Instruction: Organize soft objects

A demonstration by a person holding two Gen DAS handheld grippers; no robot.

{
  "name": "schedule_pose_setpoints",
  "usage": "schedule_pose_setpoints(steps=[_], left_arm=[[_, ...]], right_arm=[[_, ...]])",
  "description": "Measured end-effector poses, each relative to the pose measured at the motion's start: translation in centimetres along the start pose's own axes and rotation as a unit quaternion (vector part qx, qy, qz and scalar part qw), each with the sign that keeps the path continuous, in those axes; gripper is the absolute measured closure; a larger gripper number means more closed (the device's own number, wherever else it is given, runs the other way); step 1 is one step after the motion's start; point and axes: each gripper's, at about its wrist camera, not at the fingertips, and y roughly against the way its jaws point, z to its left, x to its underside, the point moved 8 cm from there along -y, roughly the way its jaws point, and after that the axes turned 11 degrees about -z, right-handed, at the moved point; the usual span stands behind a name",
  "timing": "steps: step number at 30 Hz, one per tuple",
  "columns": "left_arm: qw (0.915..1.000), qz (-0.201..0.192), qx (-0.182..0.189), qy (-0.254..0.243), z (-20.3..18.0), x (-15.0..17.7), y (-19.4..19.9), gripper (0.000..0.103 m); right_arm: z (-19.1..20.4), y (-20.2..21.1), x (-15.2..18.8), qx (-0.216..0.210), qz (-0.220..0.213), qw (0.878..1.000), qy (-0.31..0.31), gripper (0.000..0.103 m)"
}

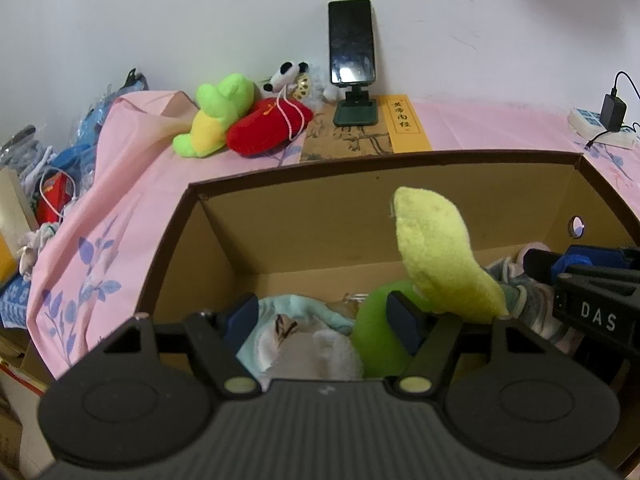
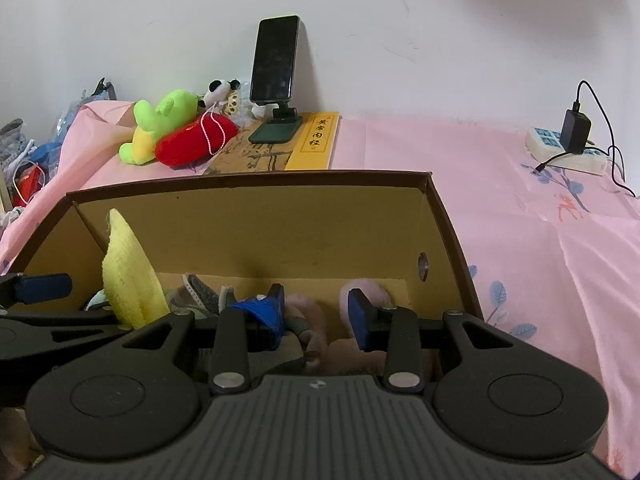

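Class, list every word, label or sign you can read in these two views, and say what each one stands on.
"DAS" – white letters on the black body of the right hand-held gripper, seen from the left wrist view.
"黄帝内经" – black characters running down the yellow book cover under the phone stand.
Gold mark on the red plush: too small to read.
Print on the red packet at the left edge: blurred.

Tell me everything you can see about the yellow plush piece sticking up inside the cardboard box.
The yellow plush piece is fuzzy, pale yellow, and tapers to a rounded tip. It stands tilted inside the cardboard box, rising against the back wall to just below the rim. Its lower end joins a round green plush body among other soft things. The left gripper is open nearby, not pinching it.
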Motion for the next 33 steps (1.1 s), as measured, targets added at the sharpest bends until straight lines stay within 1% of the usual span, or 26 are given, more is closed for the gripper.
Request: schedule_pose_setpoints(steps=[14,17,20,23,25,27,29,31,33], left_arm=[[1.0000,0.003,-0.002,-0.004,0.0,0.0,0.3,0.033],[0.9998,0.004,-0.006,-0.018,-0.1,-0.6,1.0,0.033],[0.9999,0.009,-0.003,-0.013,0.0,-1.6,2.7,0.033],[0.9999,0.015,-0.004,-0.004,0.2,-2.6,5.2,0.033],[0.9998,0.019,0.008,0.007,0.2,-3.2,6.9,0.032],[0.9995,0.029,0.013,0.008,0.1,-3.4,8.6,0.032],[0.9993,0.035,0.013,0.003,-0.1,-3.4,10.2,0.032],[0.9991,0.037,0.020,0.000,-0.3,-3.2,11.5,0.032],[0.9983,0.049,0.032,0.006,-0.5,-2.6,12.4,0.032]], right_arm=[[-0.2,-0.1,0.2,0.001,0.002,1.000,0.004,0.085],[-0.1,-0.1,0.0,0.006,0.004,1.000,0.009,0.084],[0.1,0.6,-0.4,0.016,0.012,1.000,0.024,0.083],[0.1,2.9,-1.7,0.023,0.007,1.000,0.009,0.083],[-0.1,5.2,-2.9,0.023,-0.004,1.000,-0.005,0.083],[-0.2,7.1,-3.3,0.030,0.000,0.999,-0.012,0.083],[-0.3,9.0,-3.6,0.029,0.007,0.999,-0.028,0.083],[-0.4,10.7,-3.8,0.024,0.000,0.999,-0.048,0.083],[-0.4,11.8,-3.6,0.032,0.000,0.998,-0.051,0.083]])
